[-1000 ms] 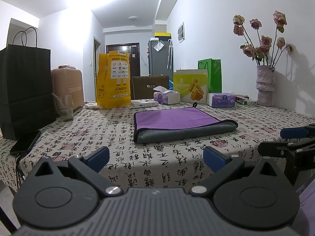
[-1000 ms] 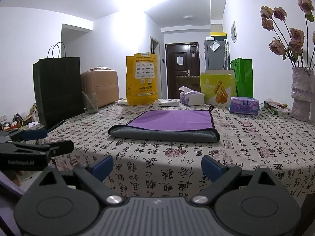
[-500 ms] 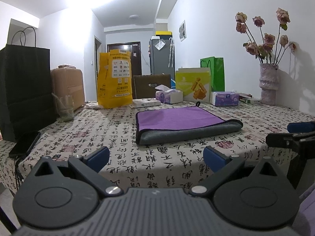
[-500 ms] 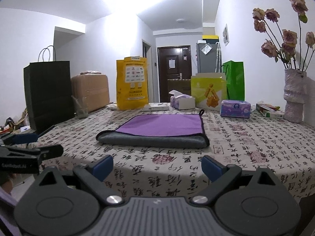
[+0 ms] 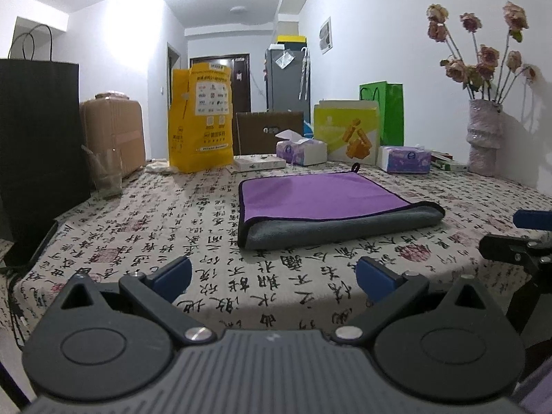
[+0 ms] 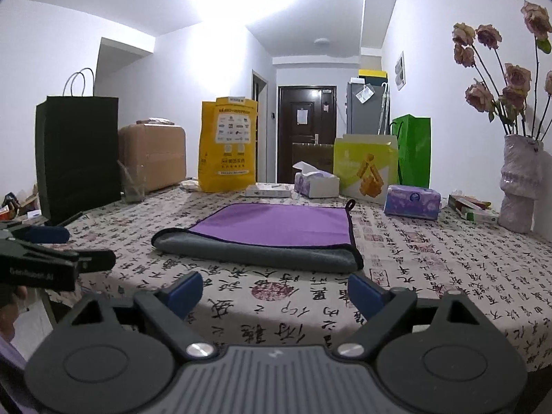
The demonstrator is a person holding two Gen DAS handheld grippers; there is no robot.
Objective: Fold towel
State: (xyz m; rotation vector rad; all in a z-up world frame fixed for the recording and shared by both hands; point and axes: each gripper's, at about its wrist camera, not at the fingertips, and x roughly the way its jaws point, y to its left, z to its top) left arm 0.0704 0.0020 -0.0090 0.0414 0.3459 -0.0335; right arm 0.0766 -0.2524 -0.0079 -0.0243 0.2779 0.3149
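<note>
The towel (image 5: 324,203) lies folded flat in the middle of the tabletop (image 5: 145,241), purple side up, its grey fold facing the near edge and a small loop at its far corner. Both claws hang at the near edge, apart from the towel: the left gripper (image 5: 272,274) with fingers spread wide and holding nothing, the right gripper (image 6: 274,291) likewise spread and holding nothing. Along the far edge stand a yellow bag (image 5: 200,120), tissue boxes (image 5: 302,150) and a vase (image 5: 483,138) at the far right corner.

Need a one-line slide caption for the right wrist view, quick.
Right gripper, jaws open, short of the folded purple towel on the calligraphy-print tablecloth; left gripper at frame left.
</note>
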